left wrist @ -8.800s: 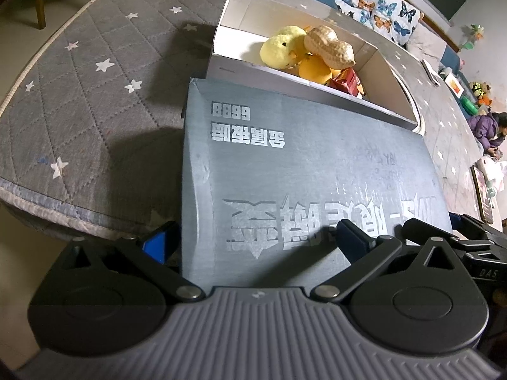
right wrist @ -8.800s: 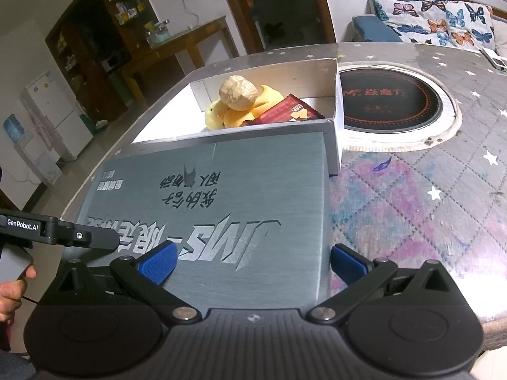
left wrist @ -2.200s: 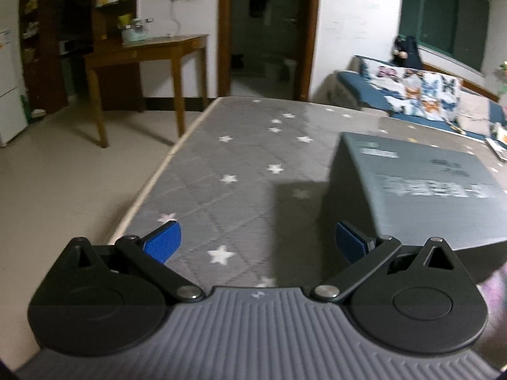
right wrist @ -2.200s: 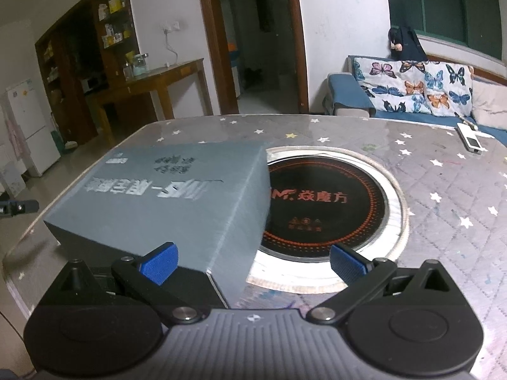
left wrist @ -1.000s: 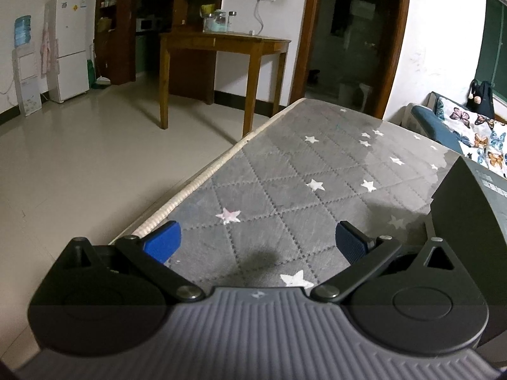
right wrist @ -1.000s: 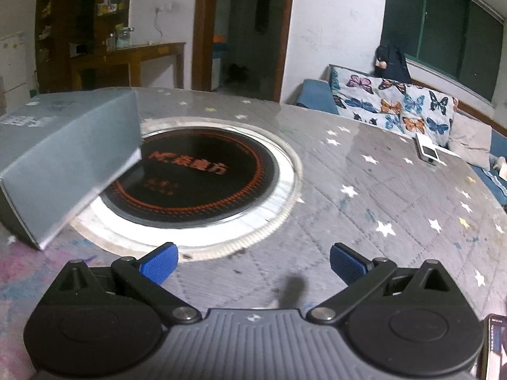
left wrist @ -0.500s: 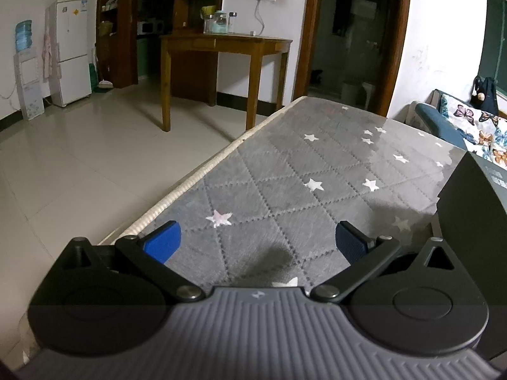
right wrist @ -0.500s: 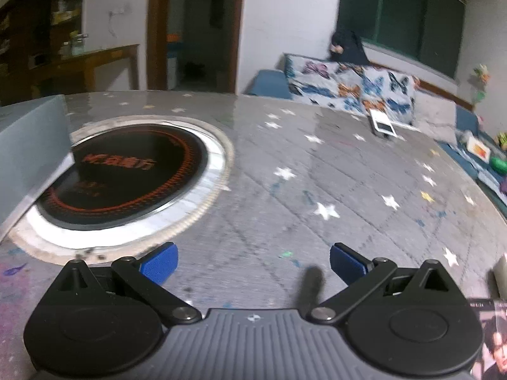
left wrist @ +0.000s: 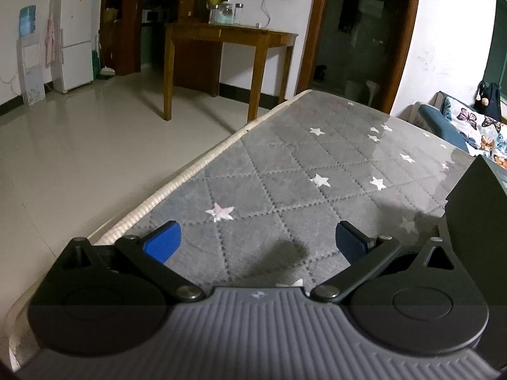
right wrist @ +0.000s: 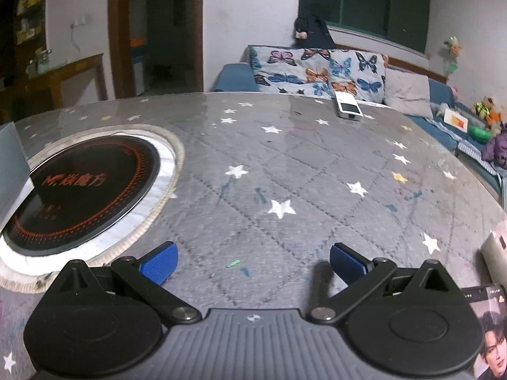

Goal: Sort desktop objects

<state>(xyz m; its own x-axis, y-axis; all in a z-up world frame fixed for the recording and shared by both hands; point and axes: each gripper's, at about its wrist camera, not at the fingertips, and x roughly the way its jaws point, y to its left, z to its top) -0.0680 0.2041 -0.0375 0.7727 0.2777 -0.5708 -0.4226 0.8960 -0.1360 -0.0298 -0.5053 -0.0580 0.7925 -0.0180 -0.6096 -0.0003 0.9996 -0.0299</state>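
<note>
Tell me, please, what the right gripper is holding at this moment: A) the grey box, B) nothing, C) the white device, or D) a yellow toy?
B: the right gripper is open, with only the starred table cover between its blue pads; the grey box sits at the far left edge.

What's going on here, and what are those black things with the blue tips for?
A person is tidying a table using hand-held tongs, one in each hand. Right now both the left tongs and the right tongs are open and hold nothing, hovering over the grey star-patterned table cover. A closed grey box sits at the left tongs' right side. It also shows at the left edge of the right view, beside the round black cooktop set into the table.
</note>
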